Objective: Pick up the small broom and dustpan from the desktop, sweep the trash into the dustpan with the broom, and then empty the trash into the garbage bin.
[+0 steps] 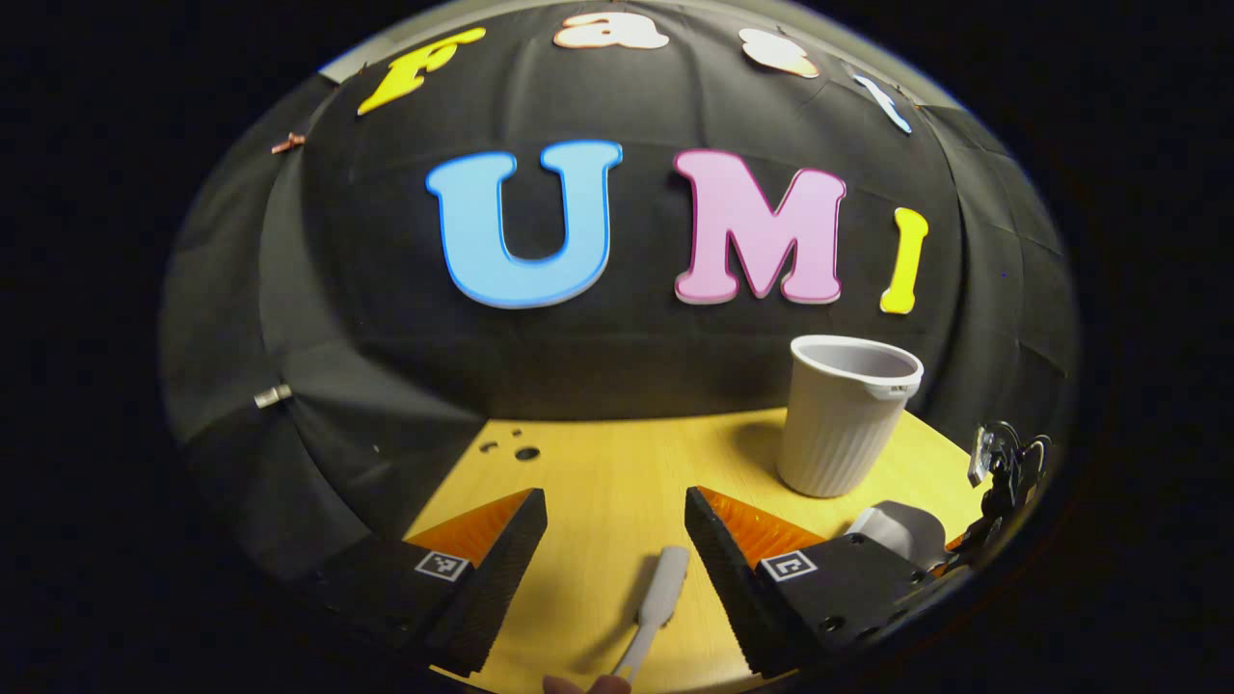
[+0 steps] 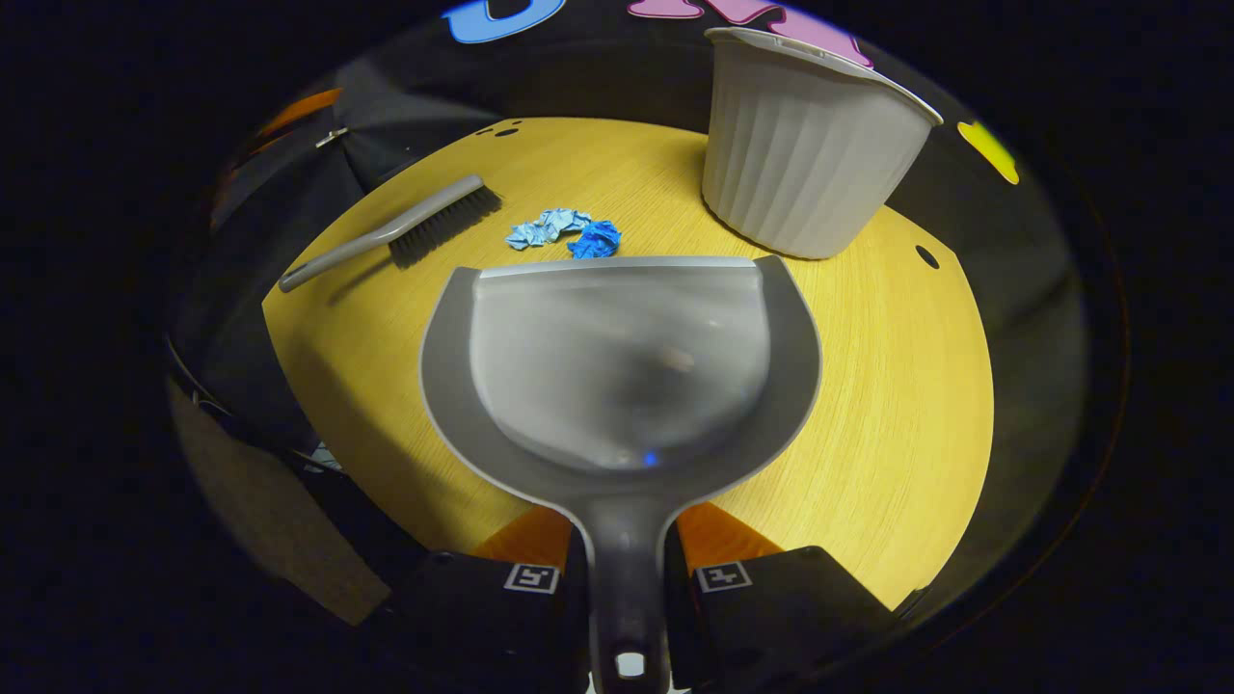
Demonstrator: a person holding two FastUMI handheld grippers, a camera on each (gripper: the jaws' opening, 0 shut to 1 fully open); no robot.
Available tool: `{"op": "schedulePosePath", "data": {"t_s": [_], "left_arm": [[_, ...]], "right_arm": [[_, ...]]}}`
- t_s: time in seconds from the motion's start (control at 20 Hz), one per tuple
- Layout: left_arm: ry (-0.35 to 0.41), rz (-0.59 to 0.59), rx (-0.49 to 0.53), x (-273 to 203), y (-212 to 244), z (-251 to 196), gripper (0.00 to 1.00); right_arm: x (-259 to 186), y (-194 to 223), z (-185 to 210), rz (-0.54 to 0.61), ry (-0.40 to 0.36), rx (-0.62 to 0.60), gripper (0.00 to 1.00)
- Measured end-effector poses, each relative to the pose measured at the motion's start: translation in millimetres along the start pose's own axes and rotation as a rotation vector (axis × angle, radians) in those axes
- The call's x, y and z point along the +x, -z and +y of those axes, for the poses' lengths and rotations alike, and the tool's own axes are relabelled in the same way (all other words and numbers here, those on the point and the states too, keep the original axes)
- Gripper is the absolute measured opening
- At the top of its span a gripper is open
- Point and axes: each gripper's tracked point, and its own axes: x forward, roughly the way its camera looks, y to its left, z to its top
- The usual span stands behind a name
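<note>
We see the main risk on the left side: the left claw [image 1: 615,549] stands wide open over the worktop [image 1: 598,472] with the small broom's handle [image 1: 659,590] lying between its fingers but off-centre, nearer the right finger and angled across the gap, so if we close as things stand the handle may pivot or squirt out rather than seat squarely. In the right gripper view, the right claw [image 2: 625,578] is clamped on the dustpan handle [image 2: 625,598], and the dustpan [image 2: 617,366] lies flat with its front lip just short of the crumpled blue paper trash [image 2: 569,234]; a nudge forward could push the scraps away instead of under the lip. The broom [image 2: 405,231] lies left of the trash, bristles toward it, apart from the pan. The ribbed grey garbage bin [image 2: 805,154] stands close beside the pan's right front corner, so we judge a careless swing could knock it over.
</note>
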Motion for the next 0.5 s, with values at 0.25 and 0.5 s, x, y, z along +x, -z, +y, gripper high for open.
{"op": "schedulePosePath", "data": {"t_s": [0.25, 0.5], "left_arm": [[0.124, 0.265, -0.011, 15, 85, -14, 0.96], [0.151, 0.482, 0.055, 31, 155, -19, 0.96]], "right_arm": [[-6, 1, -5, -0.005, 0.019, 0.003, 0.36], [-6, 3, -8, 0.001, 0.027, 0.010, 0.36]]}}
